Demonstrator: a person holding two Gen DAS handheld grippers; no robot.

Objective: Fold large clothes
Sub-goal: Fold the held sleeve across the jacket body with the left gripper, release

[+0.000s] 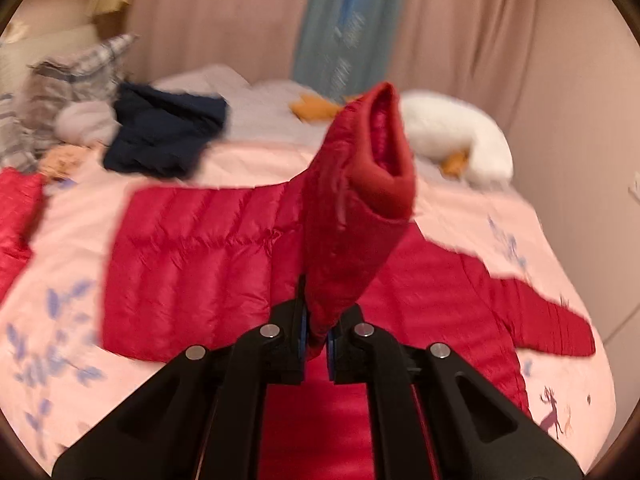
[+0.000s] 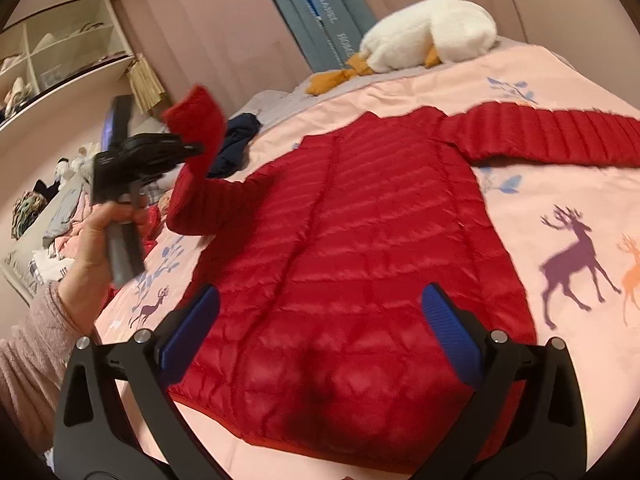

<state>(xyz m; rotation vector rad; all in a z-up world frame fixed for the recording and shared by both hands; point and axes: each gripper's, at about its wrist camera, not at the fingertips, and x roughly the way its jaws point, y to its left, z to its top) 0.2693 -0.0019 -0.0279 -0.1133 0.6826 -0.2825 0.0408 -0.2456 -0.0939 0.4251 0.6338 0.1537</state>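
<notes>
A red quilted down jacket [image 2: 352, 248] lies flat on the pink bedspread [image 2: 560, 340], its right sleeve [image 2: 560, 136] stretched out to the side. My left gripper [image 1: 318, 340] is shut on the jacket's left sleeve [image 1: 352, 220] and holds it lifted above the jacket body [image 1: 180, 264], cuff pointing up. In the right wrist view the left gripper [image 2: 192, 148] shows at the left, held by a hand, with the cuff [image 2: 196, 120] above it. My right gripper [image 2: 320, 336] is open and empty, hovering over the jacket's hem.
A white plush goose [image 2: 428, 32] lies at the far side of the bed. A dark blue garment [image 1: 164, 136] and plaid clothes [image 1: 60, 88] are piled at the far left. Another red garment [image 1: 16, 216] lies at the left edge. Curtains hang behind; shelves [image 2: 60, 52] stand left.
</notes>
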